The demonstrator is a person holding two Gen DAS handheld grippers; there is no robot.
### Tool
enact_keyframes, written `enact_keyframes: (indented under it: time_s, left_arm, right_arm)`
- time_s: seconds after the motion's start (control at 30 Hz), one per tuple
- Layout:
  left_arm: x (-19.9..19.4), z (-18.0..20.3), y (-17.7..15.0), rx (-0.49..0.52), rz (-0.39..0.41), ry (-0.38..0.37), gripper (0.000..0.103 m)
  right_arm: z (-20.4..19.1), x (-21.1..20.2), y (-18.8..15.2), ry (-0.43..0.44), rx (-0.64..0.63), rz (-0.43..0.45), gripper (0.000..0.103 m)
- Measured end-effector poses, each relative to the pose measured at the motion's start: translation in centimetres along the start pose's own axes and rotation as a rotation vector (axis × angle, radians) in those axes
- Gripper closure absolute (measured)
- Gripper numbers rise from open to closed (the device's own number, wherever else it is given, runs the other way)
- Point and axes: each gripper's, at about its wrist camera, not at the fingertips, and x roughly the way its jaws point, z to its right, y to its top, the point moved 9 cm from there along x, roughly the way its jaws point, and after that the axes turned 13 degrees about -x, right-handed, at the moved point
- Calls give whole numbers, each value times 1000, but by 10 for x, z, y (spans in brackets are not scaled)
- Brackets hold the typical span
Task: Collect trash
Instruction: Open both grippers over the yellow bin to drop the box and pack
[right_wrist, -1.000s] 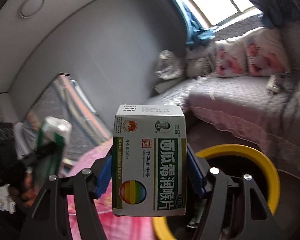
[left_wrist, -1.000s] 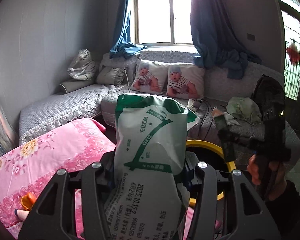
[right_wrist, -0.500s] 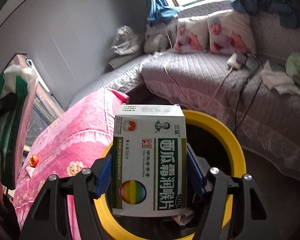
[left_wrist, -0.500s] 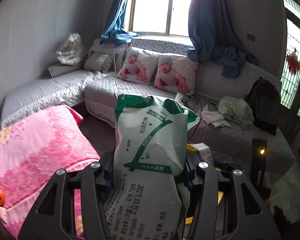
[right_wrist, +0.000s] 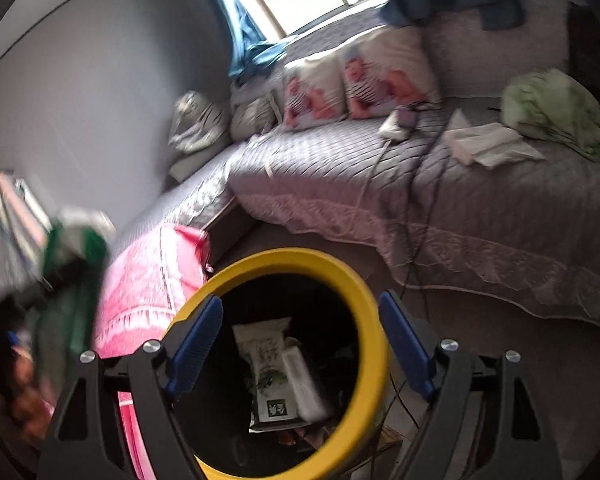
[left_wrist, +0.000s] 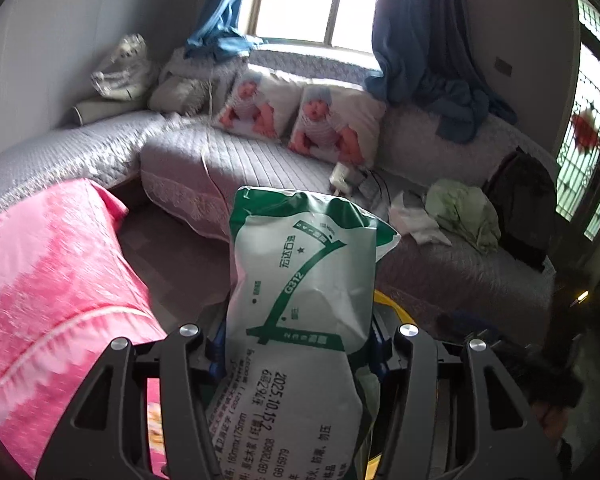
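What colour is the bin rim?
Bright yellow; the bin rim rings a black interior. The right wrist view shows it best, nearly whole.

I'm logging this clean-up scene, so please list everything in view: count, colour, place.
Packet: one, green and white, gripped in left tongs.
Bin: one, yellow rim, black inside, below right tongs.
Wrappers: a few, white and green, inside the bin.
Quilt: one, pink, left of the bin.
Sofa: one, grey cover, along the walls.
Cushions: two, baby prints, on the sofa.
Cloth: one, pale green, on the sofa.
Curtains: blue, at the window.
Left tongs: black, shut on the packet.
Right tongs: black with blue pads, opening, nothing between them.
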Motion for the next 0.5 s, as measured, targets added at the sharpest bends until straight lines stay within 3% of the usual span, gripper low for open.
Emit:
enact_keyframes:
  time_s: [0.27, 0.43, 0.5]
  left_arm:
    - [37, -5, -36, -33, -112, -13, 35]
    - [33, -22, -32, -124, -135, -48, 27]
    - [26, -26, -26, -148, -126, -71, 19]
  right_arm:
    - [19, -26, -1, -16, 25, 26, 23]
    - [16, -30, 2, -6, 36, 32, 22]
    - [9, -30, 4, 1, 24, 32, 22]
